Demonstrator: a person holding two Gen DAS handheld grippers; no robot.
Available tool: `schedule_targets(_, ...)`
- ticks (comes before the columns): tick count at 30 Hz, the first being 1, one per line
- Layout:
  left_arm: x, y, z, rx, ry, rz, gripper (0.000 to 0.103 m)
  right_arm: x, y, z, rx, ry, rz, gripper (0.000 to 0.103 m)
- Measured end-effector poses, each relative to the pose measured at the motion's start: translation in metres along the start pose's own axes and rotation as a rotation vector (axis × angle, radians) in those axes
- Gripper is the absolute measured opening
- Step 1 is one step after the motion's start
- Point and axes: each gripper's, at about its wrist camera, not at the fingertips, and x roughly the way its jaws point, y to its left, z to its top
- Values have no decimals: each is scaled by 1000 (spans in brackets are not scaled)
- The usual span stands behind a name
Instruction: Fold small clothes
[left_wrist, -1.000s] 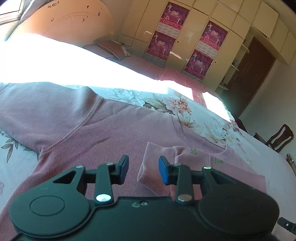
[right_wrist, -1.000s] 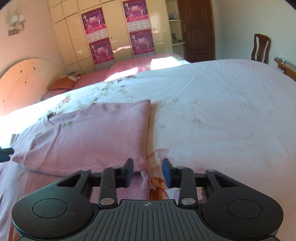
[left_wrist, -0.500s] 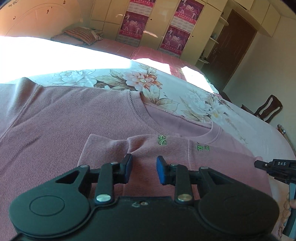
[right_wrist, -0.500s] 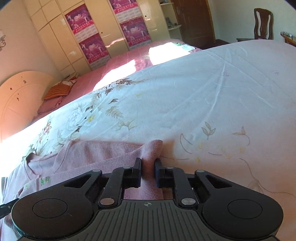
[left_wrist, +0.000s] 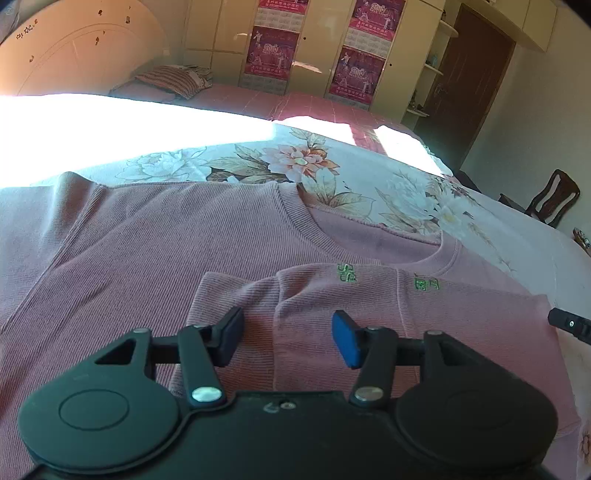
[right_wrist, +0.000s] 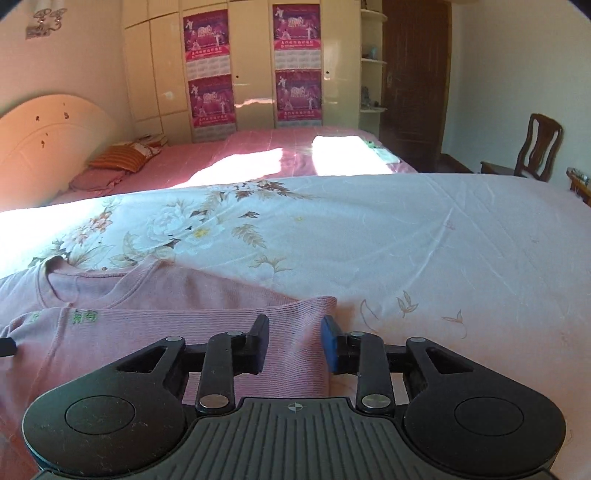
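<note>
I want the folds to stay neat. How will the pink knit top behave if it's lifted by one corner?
The pink knit top would probably sag and drape: it lies limp on the floral bedsheet. The folded-over sleeve looks loose, so it would likely fall open. It seems light, thin ribbed fabric.

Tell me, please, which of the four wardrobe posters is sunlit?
None clearly; the lower right poster has the bright glare streak beside it on the wardrobe door.
</note>
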Motion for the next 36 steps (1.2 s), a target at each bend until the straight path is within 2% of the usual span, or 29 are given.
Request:
schedule_targets(1,-4,-1,0,2,5,7,66,1,5,-7,-27,40,21,32)
schedule_targets(3,-13,3,-1,-7,10,22,81,5,12,-20,-73,96,-3,32)
schedule_targets(6,-33,18,-3,-44,-3,34,85,-5,14,-25,-66,94,-13,32)
schedule_targets(8,-49,39,-5,-99,-1,59,88,-20,20,-20,-30,67,39,32)
schedule_targets(11,-70,72,-9,-178,2,102,89,-33,45,-19,-49,55,107,34)
schedule_targets(13,-87,99,-13,-227,-8,133,89,-39,64,-22,-60,49,146,40)
schedule_targets(14,-97,113,-14,-252,-17,151,89,-43,76,-24,-66,46,171,48)
schedule_targets(15,-106,129,-15,-278,-26,170,88,-45,86,-26,-70,45,187,52)
schedule_targets(19,-132,193,-18,-371,-55,219,87,-54,135,-33,-73,49,272,52)
schedule_targets(23,-136,258,-17,-466,-33,221,72,-59,188,-38,-100,55,321,52)
schedule_targets(29,-134,350,-14,-624,-63,256,71,-50,261,-46,-119,74,341,52)
schedule_targets(33,-122,399,-8,-673,-81,253,56,-36,295,-46,-124,90,341,52)
schedule_targets(36,-115,422,2,-688,-108,231,56,-25,313,-44,-121,99,341,52)
